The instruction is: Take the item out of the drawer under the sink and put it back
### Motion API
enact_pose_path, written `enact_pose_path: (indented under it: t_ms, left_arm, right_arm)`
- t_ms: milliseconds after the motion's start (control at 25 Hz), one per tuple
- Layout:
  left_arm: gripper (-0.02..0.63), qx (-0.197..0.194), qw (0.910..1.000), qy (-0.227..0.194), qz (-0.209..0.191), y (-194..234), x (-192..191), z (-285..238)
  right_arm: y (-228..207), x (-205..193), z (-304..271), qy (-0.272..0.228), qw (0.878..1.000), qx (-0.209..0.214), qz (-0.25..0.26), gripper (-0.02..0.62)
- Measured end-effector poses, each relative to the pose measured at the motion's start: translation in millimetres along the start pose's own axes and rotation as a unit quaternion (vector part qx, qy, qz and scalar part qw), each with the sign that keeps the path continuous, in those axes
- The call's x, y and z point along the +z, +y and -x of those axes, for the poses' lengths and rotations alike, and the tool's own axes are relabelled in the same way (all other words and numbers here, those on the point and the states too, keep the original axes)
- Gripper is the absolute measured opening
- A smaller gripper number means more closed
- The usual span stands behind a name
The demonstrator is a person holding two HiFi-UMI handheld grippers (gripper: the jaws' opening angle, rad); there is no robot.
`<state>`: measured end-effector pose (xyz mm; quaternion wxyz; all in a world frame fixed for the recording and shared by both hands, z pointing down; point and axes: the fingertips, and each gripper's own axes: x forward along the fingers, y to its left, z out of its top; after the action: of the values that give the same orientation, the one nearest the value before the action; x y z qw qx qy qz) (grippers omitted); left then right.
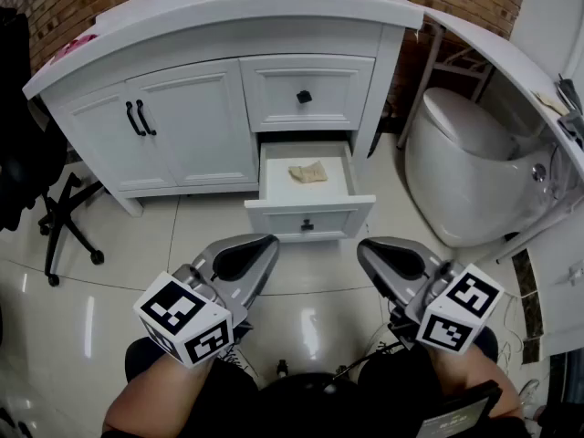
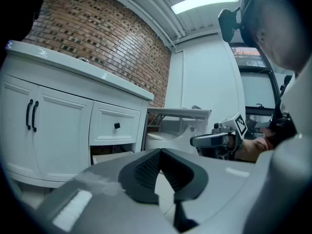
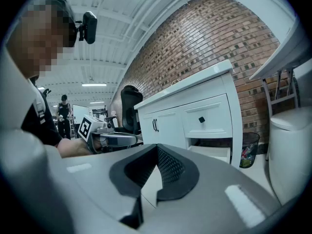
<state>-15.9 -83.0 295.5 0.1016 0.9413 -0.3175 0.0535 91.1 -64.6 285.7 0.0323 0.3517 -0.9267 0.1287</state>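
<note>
Drawer (image 1: 308, 210) with one cloth (image 1: 307, 172)

The left claw (image 1: 265, 245) and the right claw (image 1: 367, 246) are held level, side by side and apart, low in front of the body, both pointing forward. Each claw's jaws meet at the tips with nothing between them. The forearms (image 1: 141, 398) run back toward the torso.

The bottom drawer (image 1: 308, 215) is pulled out. A crumpled tan thing (image 1: 307, 172) lies inside. The left claw (image 1: 270, 243) and right claw (image 1: 364, 247) hang in front of it, both closed.
</note>
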Motion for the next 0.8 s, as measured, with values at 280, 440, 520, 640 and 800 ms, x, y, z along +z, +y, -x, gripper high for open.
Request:
enact_pose_path:
  t_ms: [280,440,520,640,800]
  left_arm:
    - [0.003,-0.004,1.0000,0.008,-0.001,16.9,-5.9,-19.2]
    - [0.004,0.003,1.0000,0.002,0.002,32.0,-2.9,-27.2]
    - [0.003,0.010,0.9999,-0.008,0.008,42.0,0.4,-28.7]
    - [0.004,0.020,0.9996,-0.017,0.006,54.2,2.8,-30.7]
    - [0.003,0.025,0.9997,-0.005,0.000,64.8,-3.3,-39.8]
  right_arm:
    - [-24.4,-1.7,-16.3,0.004,1.000,-0.008,-0.008,0.003]
    - [-38.3,1.6,-27.4,0.000,1.000,-0.011,-0.011,0.004]
    - [-43.8,1.7,-32.2,-0.001,1.000,-0.012,-0.015,0.003]
    - [-53.2,0.8,-38.3,-0.002,1.000,-0.018,-0.018,0.003]
    - [-64.8,1.3,-46.0,-0.003,0.999,-0.022,-0.027,0.003]
